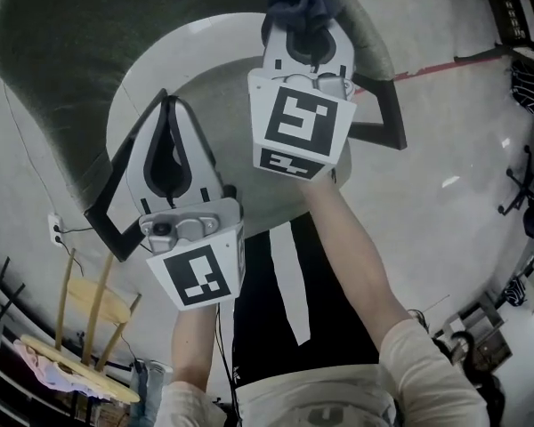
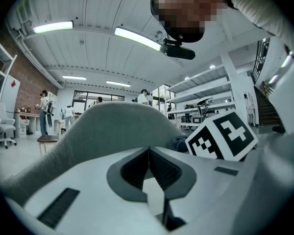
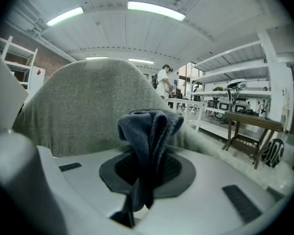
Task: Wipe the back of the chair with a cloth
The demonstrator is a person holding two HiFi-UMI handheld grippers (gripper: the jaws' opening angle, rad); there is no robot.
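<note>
- The left gripper (image 1: 169,105) is held low over the white seat (image 1: 205,34). Its jaws are pressed together with nothing between them, as is seen in the left gripper view (image 2: 148,148).
- The chair back (image 1: 89,52) is seen straight ahead of both grippers. It stands upright as a broad curved grey panel (image 3: 83,102), and its width runs left to right across the gripper views.
- The cloth (image 1: 298,3) is pinched in the right gripper (image 1: 304,27). It is bunched lengthwise along the jaws, with its free end pointed at the panel (image 3: 149,129).
- The right gripper is judged the nearer to the back. Whether cloth and fabric are touching cannot be told.
- A short push forward, then strokes along the panel's width, are judged to be needed.
</note>
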